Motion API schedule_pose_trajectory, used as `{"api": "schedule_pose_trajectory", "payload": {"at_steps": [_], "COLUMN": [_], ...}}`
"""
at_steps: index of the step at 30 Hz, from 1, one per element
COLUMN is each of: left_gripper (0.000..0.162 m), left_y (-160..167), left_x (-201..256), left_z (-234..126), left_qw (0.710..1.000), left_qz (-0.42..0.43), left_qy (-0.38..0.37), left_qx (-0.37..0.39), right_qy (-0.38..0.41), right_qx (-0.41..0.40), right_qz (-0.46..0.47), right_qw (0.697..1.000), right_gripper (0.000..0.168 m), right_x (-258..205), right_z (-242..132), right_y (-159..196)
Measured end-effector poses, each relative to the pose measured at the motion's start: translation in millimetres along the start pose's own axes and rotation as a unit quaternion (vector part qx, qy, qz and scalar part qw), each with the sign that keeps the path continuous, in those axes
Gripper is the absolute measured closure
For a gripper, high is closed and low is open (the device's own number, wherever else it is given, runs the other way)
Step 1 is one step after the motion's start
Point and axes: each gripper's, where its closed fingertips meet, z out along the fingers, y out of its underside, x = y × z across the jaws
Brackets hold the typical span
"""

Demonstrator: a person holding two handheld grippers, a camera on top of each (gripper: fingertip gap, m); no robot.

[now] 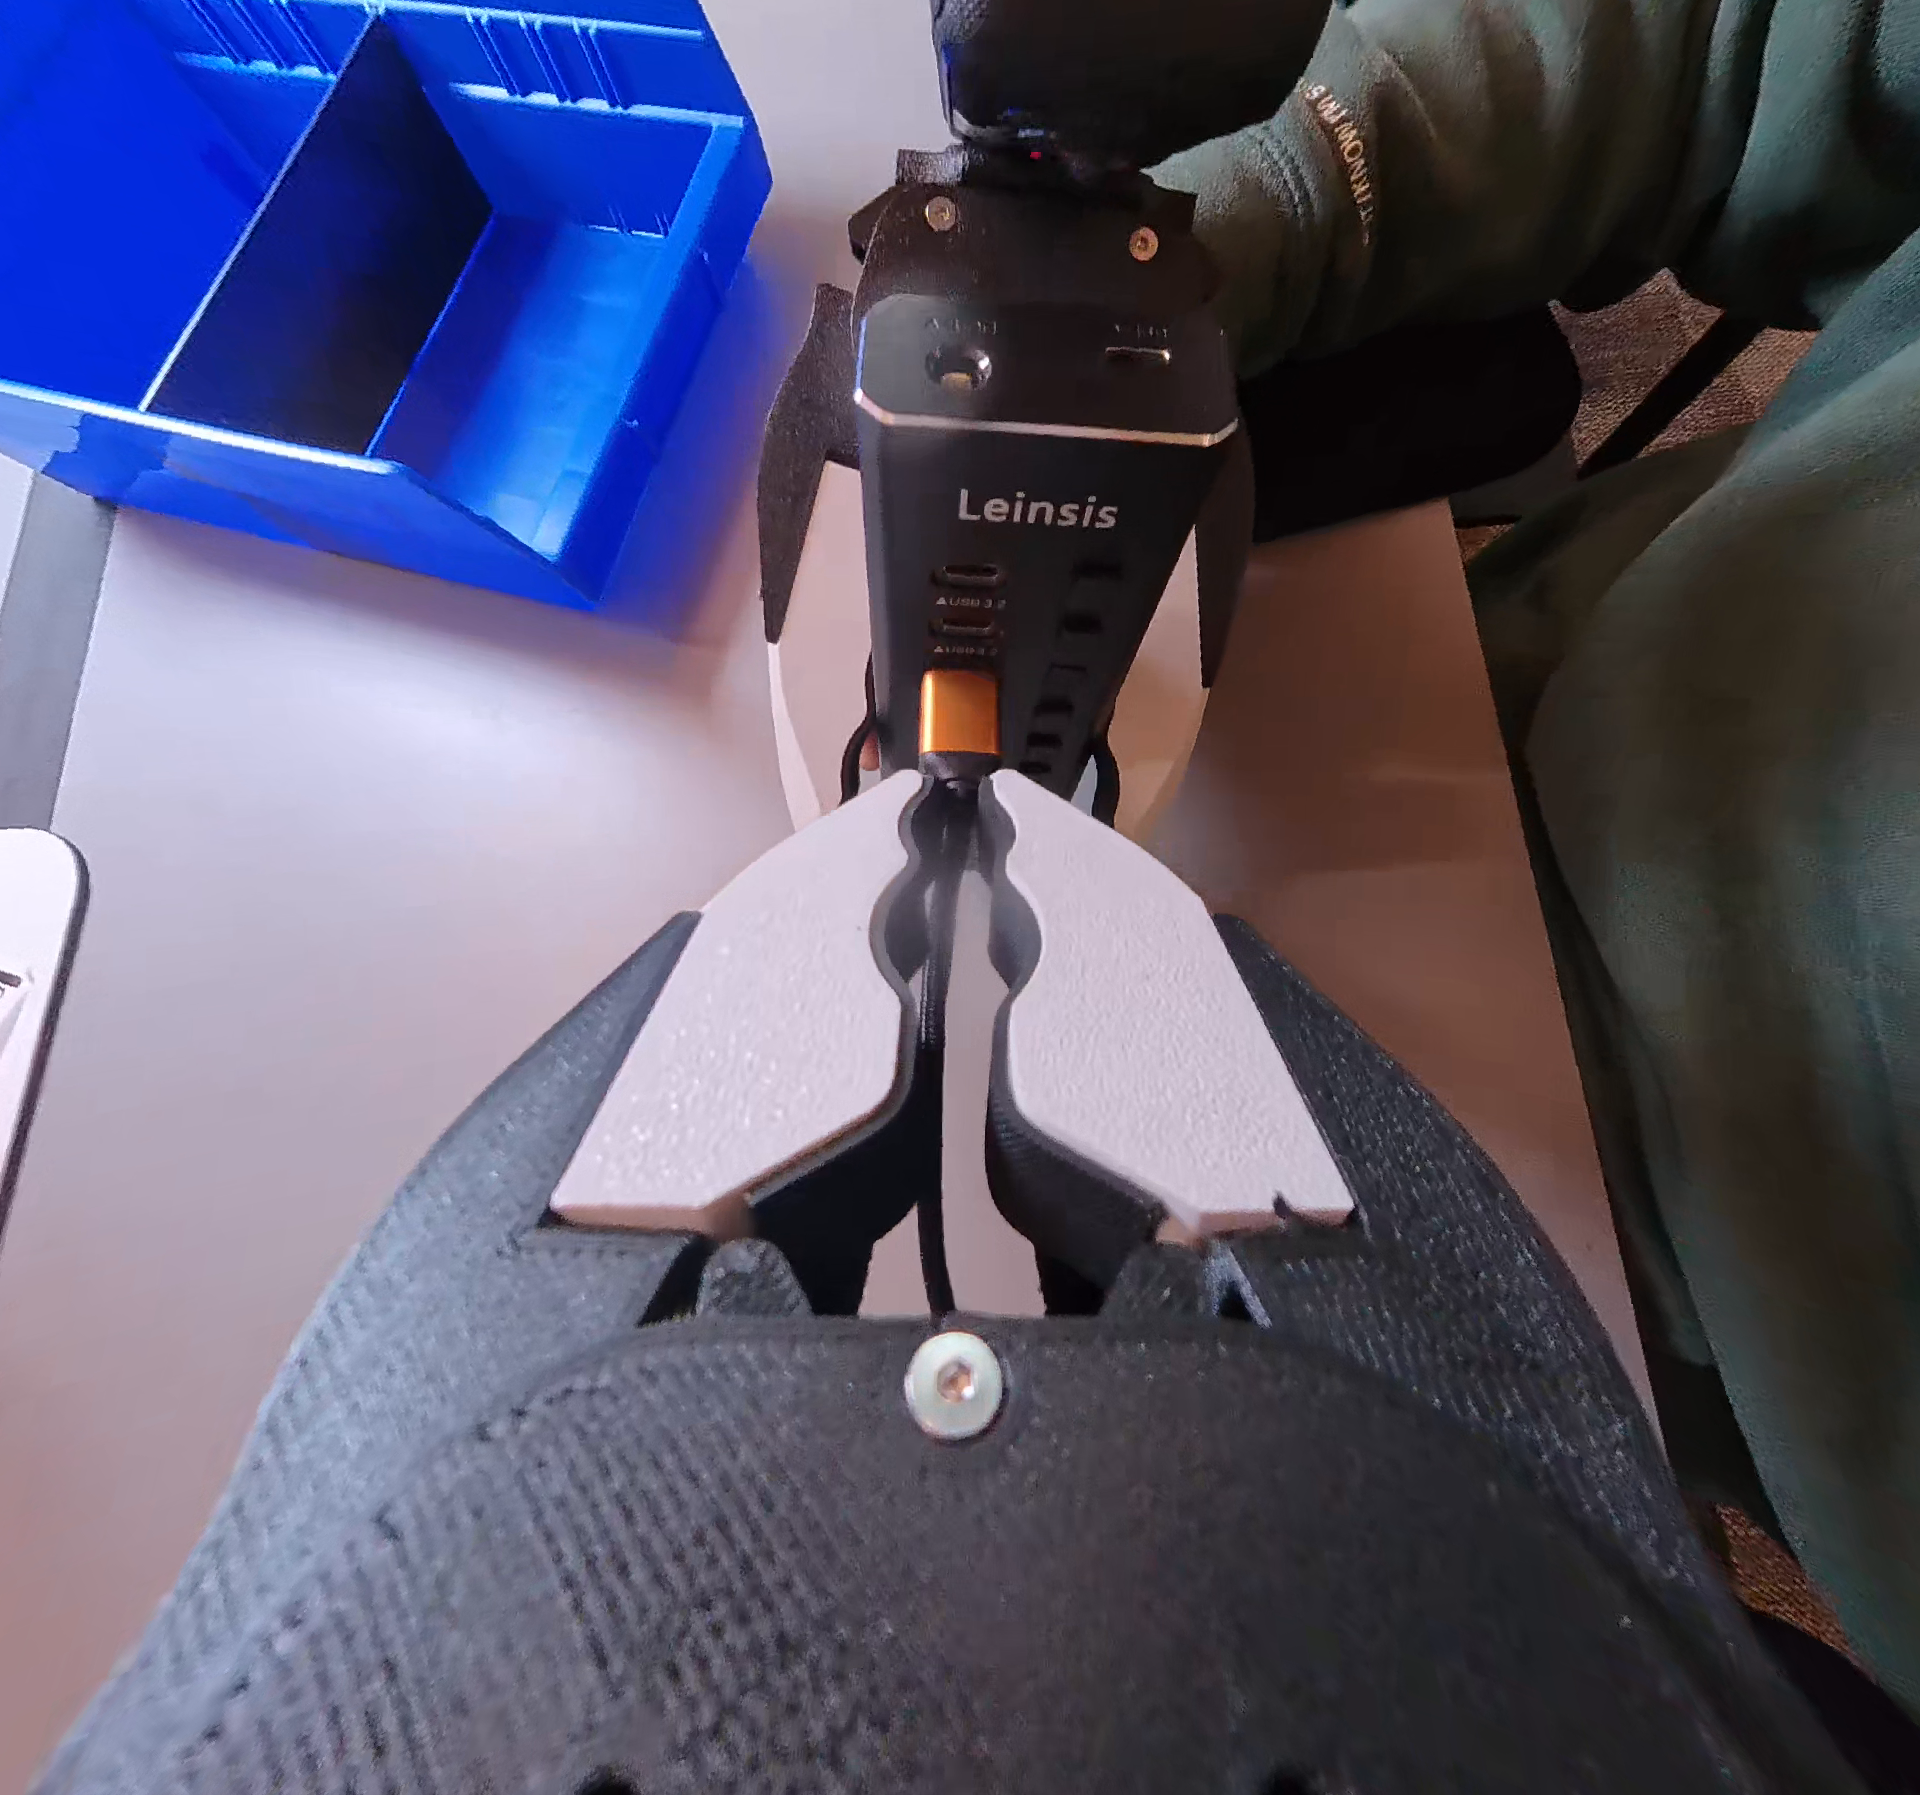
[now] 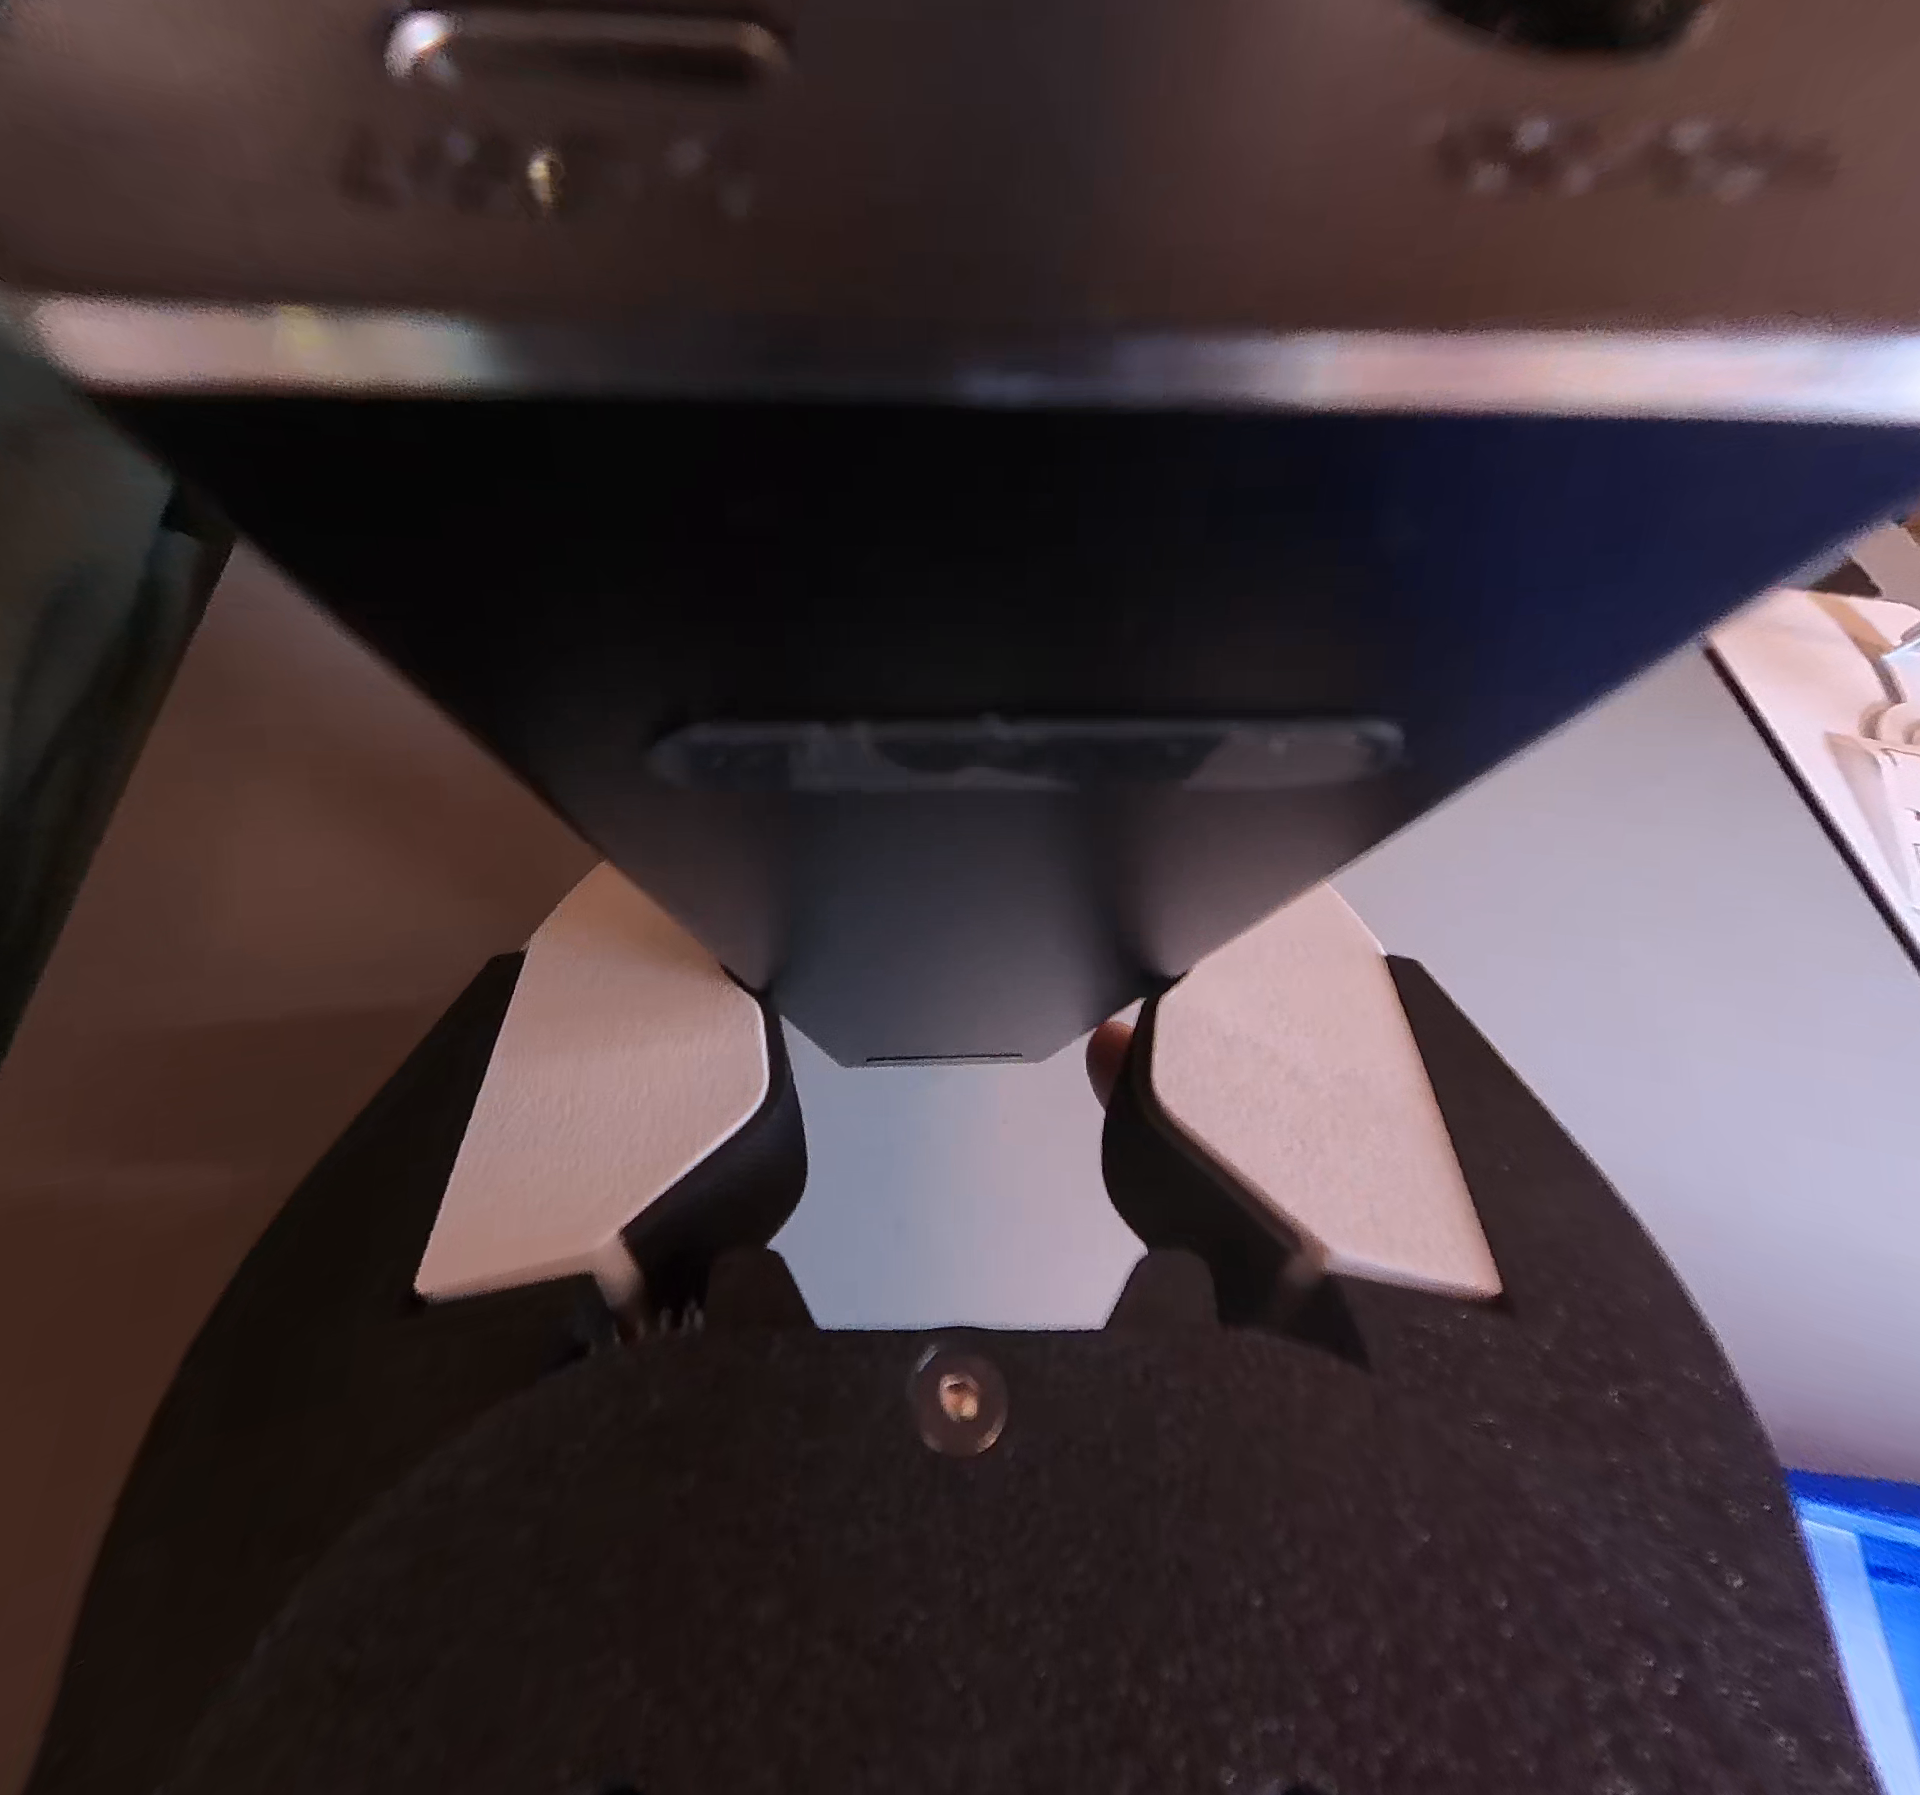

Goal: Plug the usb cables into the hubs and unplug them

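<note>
Left wrist view: the left gripper (image 1: 954, 795), black textured body with pale grey finger pads, has its tips pressed nearly together on a black braided USB cable (image 1: 940, 1070) just behind the cable's orange metal plug (image 1: 958, 715). The cable runs back through the wavy gap between the pads toward the gripper body.

The orange plug sits in a port on the face of a dark rectangular metal USB hub (image 1: 1023, 509), at 12 o'clock from the left gripper's tips. How deeply it is seated cannot be told. Two small oval ports lie just above the plug on the same face; a column of dark slots runs to their right. White lettering marks the hub's face.

The hub is held off the pale grey table (image 1: 416, 810). The right gripper (image 1: 1013, 457) comes in from 12 o'clock and clamps the hub's far end from both sides. A hand in a dark green sleeve (image 1: 1558, 187) holds that gripper, at 1 o'clock.

A blue plastic divided bin (image 1: 436, 218) stands on the table at 10 o'clock, well apart from the hub.

Right wrist view: the hub (image 2: 956, 602) fills the upper frame, very close and blurred. The right gripper (image 2: 956, 1007) pinches the hub's narrow sides between its pale pads.
</note>
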Motion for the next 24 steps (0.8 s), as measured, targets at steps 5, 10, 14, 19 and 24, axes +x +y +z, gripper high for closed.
{"api": "schedule_pose_trajectory", "payload": {"at_steps": [5, 10, 14, 19, 24], "left_gripper": [0.155, 0.141, 0.137, 0.103, 0.097], "left_y": [-8.6, -14.9, 5.1, 21.6, 9.1], "left_x": [-1.3, -28.7, -33.3, -19.6, -14.3], "left_z": [-9.8, -79.3, -111.7, -79.8, -46.1], "left_qw": [0.998, 0.979, 0.957, 0.945, 0.96], "left_qz": [0.005, -0.018, -0.063, -0.08, -0.012], "left_qy": [-0.017, -0.111, -0.144, -0.107, -0.107], "left_qx": [0.054, 0.169, 0.243, 0.299, 0.257], "right_qy": [-0.007, 0.014, 0.024, -0.038, -0.095], "right_qx": [0.034, 0.077, 0.138, 0.234, 0.217], "right_qz": [0.018, 0.051, 0.082, 0.106, 0.09], "right_qw": [0.999, 0.996, 0.987, 0.966, 0.967], "right_gripper": [0.097, 0.097, 0.097, 0.097, 0.096], "right_x": [0.9, 16.7, 29.7, 16.3, -9.8], "right_z": [-6.3, -24.1, -37.9, -49.6, -32.3], "right_y": [-13.8, -22.3, -34.6, -61.3, -58.0]}}
